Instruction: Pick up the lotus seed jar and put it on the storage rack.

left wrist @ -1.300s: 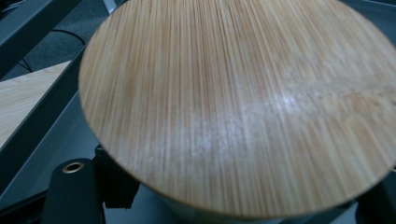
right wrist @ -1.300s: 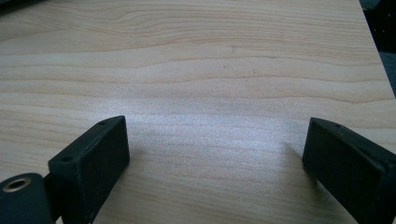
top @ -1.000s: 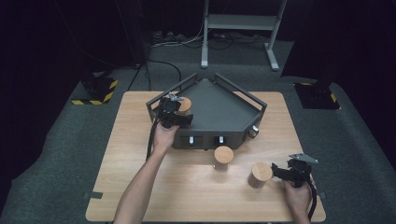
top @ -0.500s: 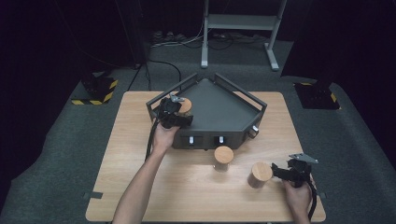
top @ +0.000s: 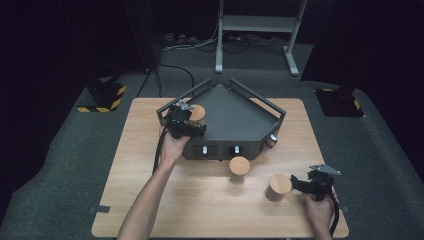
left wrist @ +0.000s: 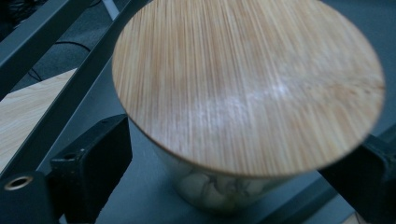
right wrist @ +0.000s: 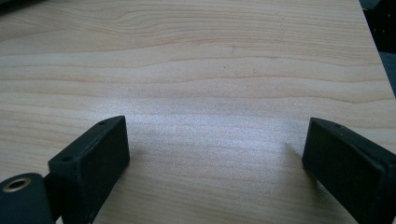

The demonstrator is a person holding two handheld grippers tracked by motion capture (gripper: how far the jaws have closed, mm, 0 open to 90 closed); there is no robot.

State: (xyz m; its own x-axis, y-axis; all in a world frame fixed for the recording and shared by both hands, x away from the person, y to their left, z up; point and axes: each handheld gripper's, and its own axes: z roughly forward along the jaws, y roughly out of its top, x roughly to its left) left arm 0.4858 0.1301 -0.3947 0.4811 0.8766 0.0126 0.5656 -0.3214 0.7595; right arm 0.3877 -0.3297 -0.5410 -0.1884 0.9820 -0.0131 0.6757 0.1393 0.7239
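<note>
- The left gripper (top: 192, 121) was positioned at the left rear corner of the dark grey railed tray (top: 235, 115), which sat at the back of the wooden table (top: 210, 200).
- A glass jar with a round bamboo lid (left wrist: 247, 79) stood on the tray floor between the left gripper's jaws. In the high view this jar (top: 197, 113) sat just inside the tray's left rail.
- The left gripper's jaws had just been opening. In the left gripper view the jar sat between them, and a gap showed between the left pad and the glass wall; contact at the right pad could not be determined.
- The right gripper (top: 300, 184) was held low over the table at the front right, with its jaws spread wide and nothing between them; bare tabletop (right wrist: 224, 70) lay beneath.
- A second lidded jar (top: 279, 186) stood on the table just beside the right gripper's jaw tips, apart from them.
- A third lidded jar (top: 239, 168) stood on the table close to the tray's front panel.
</note>
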